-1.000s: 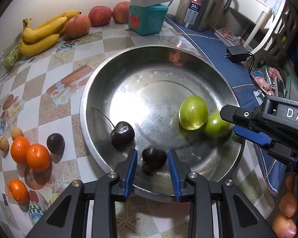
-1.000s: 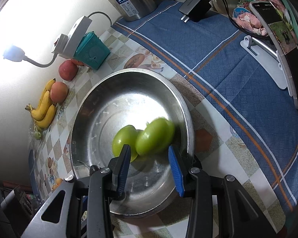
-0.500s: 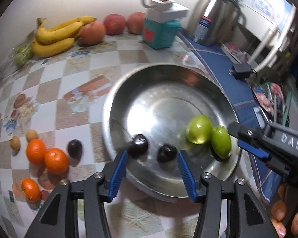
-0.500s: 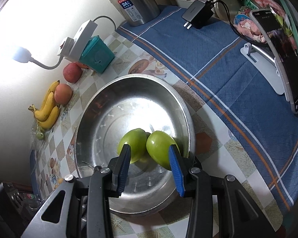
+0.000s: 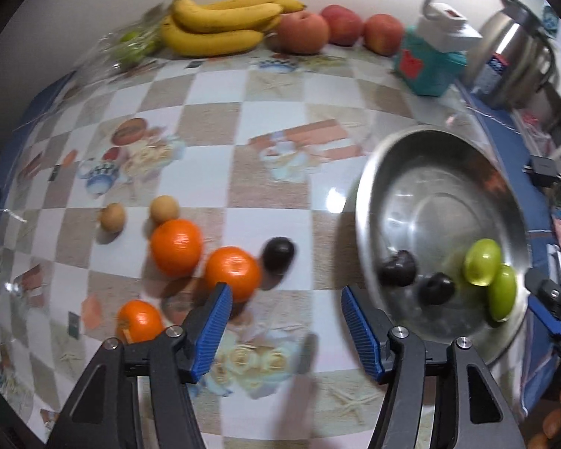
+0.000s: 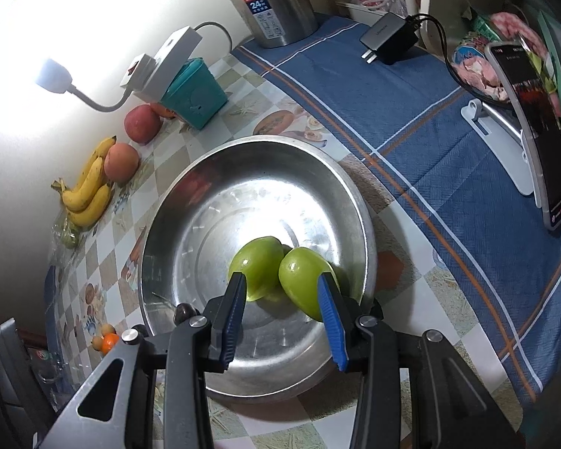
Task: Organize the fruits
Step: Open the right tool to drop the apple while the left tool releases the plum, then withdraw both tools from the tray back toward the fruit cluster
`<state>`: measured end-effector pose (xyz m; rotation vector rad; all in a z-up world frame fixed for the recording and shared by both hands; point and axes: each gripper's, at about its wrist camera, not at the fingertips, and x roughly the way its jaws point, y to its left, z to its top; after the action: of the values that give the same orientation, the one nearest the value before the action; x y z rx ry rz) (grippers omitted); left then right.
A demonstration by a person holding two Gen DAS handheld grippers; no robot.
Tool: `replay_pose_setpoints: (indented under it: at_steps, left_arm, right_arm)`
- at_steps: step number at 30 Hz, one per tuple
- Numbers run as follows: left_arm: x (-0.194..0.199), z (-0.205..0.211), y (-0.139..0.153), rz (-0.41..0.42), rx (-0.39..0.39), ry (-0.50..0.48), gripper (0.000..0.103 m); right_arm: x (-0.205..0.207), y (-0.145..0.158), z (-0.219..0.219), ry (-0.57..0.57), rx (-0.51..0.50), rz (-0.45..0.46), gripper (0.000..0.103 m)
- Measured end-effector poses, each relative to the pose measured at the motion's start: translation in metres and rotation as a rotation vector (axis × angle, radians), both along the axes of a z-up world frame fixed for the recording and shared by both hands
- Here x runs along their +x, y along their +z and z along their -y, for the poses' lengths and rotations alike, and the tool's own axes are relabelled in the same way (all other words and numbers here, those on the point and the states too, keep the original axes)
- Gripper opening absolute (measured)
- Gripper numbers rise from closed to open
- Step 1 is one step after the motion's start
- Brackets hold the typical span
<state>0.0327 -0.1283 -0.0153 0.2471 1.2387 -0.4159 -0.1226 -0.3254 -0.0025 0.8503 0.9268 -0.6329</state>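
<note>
A steel bowl holds two green fruits and two dark cherries. My left gripper hangs over the checkered tablecloth to the left of the bowl, its jaws opening with nothing between them. Just beyond it lie three oranges, a dark fruit and two small brown fruits. My right gripper hovers over the bowl's near side, partly open and empty, with the green fruits lying beyond its pads. In the left wrist view the right gripper shows at the right edge.
Along the back wall lie bananas and three peaches. A teal box bears a power strip, beside a steel thermos. On the blue cloth are a charger and a phone on a stand.
The left gripper let go of a dark cherry in the bowl, widened its jaws and swung left over the table. In the right wrist view the moving green fruit has settled beside the other.
</note>
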Motion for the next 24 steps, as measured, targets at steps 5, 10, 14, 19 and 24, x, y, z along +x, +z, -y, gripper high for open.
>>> replay_pose_setpoints:
  at_steps: [5,10,14,19,24]
  left_arm:
    - [0.003,-0.010,0.006,0.026,0.003,0.030,0.071]
    - [0.003,-0.009,0.006,0.047,0.032,0.031,0.085]
    - [0.005,-0.009,0.003,0.054,0.054,0.031,0.096]
    - [0.005,-0.011,0.006,0.085,0.061,0.031,0.103]
    - [0.007,-0.014,0.004,0.071,0.056,0.040,0.103]
  right_arm:
    - [0.004,0.003,-0.004,0.021,-0.032,-0.019,0.041]
    - [0.011,0.004,-0.011,0.049,-0.078,-0.055,0.057]
    - [0.016,0.002,-0.016,0.071,-0.096,-0.078,0.065]
    - [0.019,0.000,-0.021,0.086,-0.118,-0.096,0.075]
    - [0.024,-0.004,-0.026,0.111,-0.132,-0.113,0.085]
